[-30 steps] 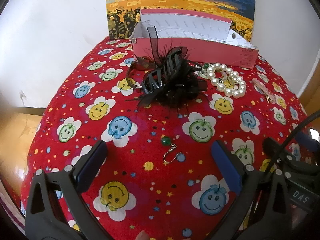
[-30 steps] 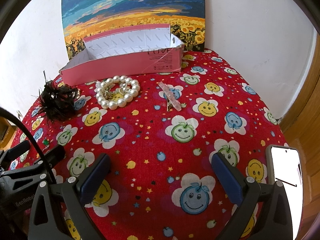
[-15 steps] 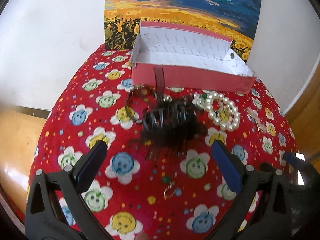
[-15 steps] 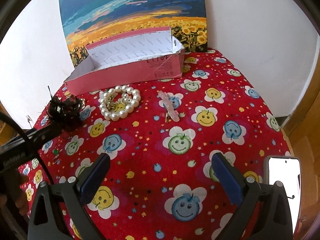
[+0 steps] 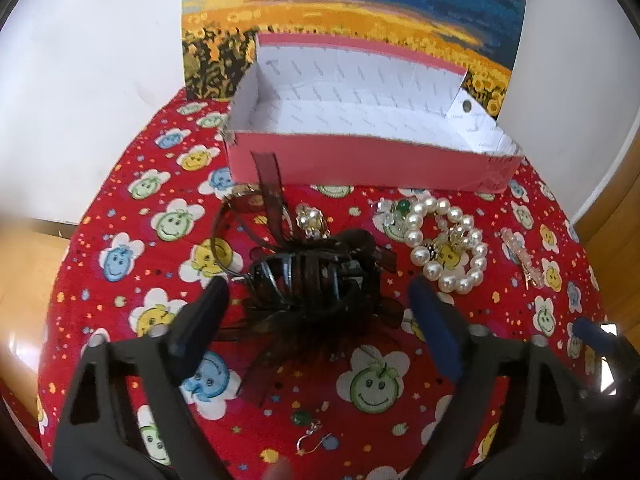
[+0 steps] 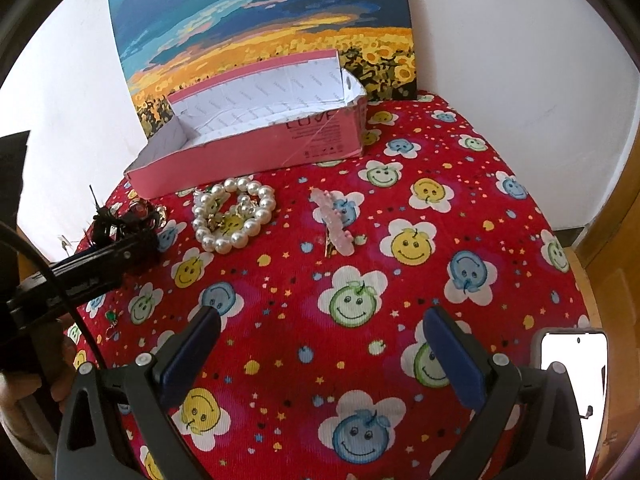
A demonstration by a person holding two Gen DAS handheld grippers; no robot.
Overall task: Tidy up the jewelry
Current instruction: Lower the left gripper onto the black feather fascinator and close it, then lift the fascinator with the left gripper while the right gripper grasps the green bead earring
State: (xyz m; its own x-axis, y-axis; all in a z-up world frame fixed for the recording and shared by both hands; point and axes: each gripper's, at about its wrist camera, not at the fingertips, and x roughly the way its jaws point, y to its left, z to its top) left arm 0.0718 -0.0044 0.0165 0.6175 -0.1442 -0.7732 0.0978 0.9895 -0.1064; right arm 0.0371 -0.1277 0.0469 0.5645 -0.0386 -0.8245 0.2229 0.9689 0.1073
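Left wrist view: round table under a red cloth printed with smiley-face flowers (image 5: 120,216). Sunflower-field painting (image 5: 352,12) leans on the white wall behind. Open pink cardboard box with white lining (image 5: 360,160) at the table's far edge, nothing seen inside. Black feathered claw hair clip with ribbon (image 5: 312,280) lies near the table's middle, in front of the box. Left gripper (image 5: 316,312) has its jaws spread wide, one blue-padded finger on either side of the clip; contact cannot be told. White pearl bracelet (image 5: 452,248) right of the clip, near the box front. Pale pink hair barrette (image 5: 524,256) further right. Small pearl-and-gold brooch (image 5: 312,220) just beyond the clip. Green bead hook earring (image 5: 308,432) on the cloth on the near side of the clip, between the gripper's arms.

Right wrist view: right gripper (image 6: 320,340) spread wide over bare cloth, holding nothing, well apart from the jewelry. White phone (image 6: 572,376) at the right table edge.
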